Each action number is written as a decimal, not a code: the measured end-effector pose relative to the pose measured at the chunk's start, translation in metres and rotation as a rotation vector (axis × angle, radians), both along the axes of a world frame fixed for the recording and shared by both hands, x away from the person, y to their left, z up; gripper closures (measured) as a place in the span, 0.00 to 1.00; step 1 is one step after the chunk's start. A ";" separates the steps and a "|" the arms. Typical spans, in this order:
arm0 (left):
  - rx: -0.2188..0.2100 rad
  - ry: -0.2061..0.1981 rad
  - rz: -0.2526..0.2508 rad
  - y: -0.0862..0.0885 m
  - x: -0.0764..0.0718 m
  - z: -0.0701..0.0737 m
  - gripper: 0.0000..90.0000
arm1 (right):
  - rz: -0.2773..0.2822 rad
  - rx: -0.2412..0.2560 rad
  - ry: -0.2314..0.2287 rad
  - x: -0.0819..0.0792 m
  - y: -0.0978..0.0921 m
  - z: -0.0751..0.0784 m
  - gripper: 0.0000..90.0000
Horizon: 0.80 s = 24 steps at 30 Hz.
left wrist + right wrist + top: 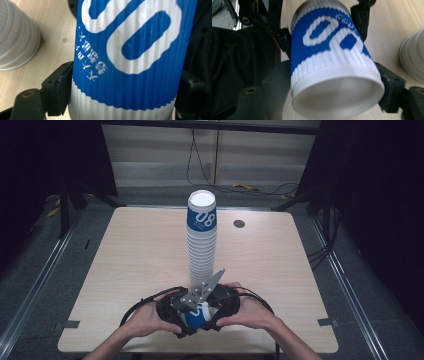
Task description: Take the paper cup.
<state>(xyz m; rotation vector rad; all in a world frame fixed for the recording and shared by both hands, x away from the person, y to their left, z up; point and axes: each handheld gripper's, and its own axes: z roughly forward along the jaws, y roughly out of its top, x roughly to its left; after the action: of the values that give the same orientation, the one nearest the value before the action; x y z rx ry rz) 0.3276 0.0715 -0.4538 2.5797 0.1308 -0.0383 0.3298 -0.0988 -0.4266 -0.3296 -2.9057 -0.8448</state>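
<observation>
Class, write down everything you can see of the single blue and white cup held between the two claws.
The ribbed paper cup, white with a blue band, large white numerals and small white script, has a smooth rolled rim and looks empty. It lies tilted on its side near the table's front edge, beside the tall cup stack. The left claw and right claw each clamp its wall.

White "08" on the blue band of the top cup (202,213) — small characters below, unreadable
</observation>
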 end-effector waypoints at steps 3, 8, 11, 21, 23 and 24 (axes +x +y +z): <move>-0.005 0.002 -0.009 0.000 -0.001 -0.001 0.20 | 0.008 0.010 -0.008 0.000 0.000 0.001 0.30; -0.015 -0.010 -0.010 0.000 -0.002 -0.002 0.19 | 0.012 0.001 -0.011 -0.001 -0.002 0.001 0.31; -0.031 -0.009 -0.015 0.001 -0.001 -0.002 0.19 | 0.003 0.007 -0.001 -0.001 -0.004 0.001 0.32; -0.058 -0.007 0.005 0.007 0.000 -0.002 0.19 | 0.008 0.014 -0.004 0.001 -0.005 0.000 0.33; -0.073 -0.014 -0.002 0.008 0.001 0.001 0.19 | 0.005 0.016 -0.006 0.001 -0.005 0.001 0.33; -0.077 -0.017 0.000 0.008 0.001 0.001 0.19 | -0.003 0.020 -0.008 0.001 -0.005 0.001 0.33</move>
<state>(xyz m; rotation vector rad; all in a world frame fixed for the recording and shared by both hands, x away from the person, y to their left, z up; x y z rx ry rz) 0.3286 0.0796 -0.4530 2.5028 0.1201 -0.0209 0.3303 -0.1043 -0.4255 -0.3289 -2.9030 -0.8768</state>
